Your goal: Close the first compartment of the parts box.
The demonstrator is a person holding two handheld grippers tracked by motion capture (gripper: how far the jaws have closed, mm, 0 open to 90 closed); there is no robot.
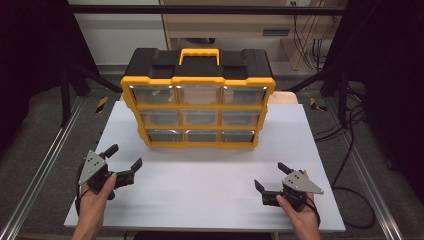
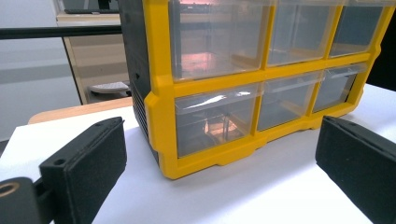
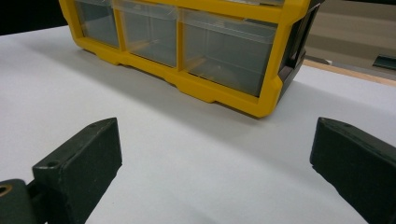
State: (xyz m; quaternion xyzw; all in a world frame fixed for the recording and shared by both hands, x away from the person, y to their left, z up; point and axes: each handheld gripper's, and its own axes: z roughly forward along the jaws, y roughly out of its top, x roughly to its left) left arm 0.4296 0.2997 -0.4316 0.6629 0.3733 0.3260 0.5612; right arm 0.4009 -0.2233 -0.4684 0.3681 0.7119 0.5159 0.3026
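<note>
Yellow drawer cabinet (image 1: 198, 102) upright, drawers toward person

You've got a white table (image 1: 200, 200) filling the middle and lower part of the high view, its top matte and plain. At the upper centre of the frame, a yellow and black drawer organizer (image 1: 198, 100) stands directly on it, upright, near the far edge, clear drawers facing you in three rows of three. A strip of bare wood edge (image 1: 285, 97) shows just beyond the white top, at the organizer's right side.
</note>
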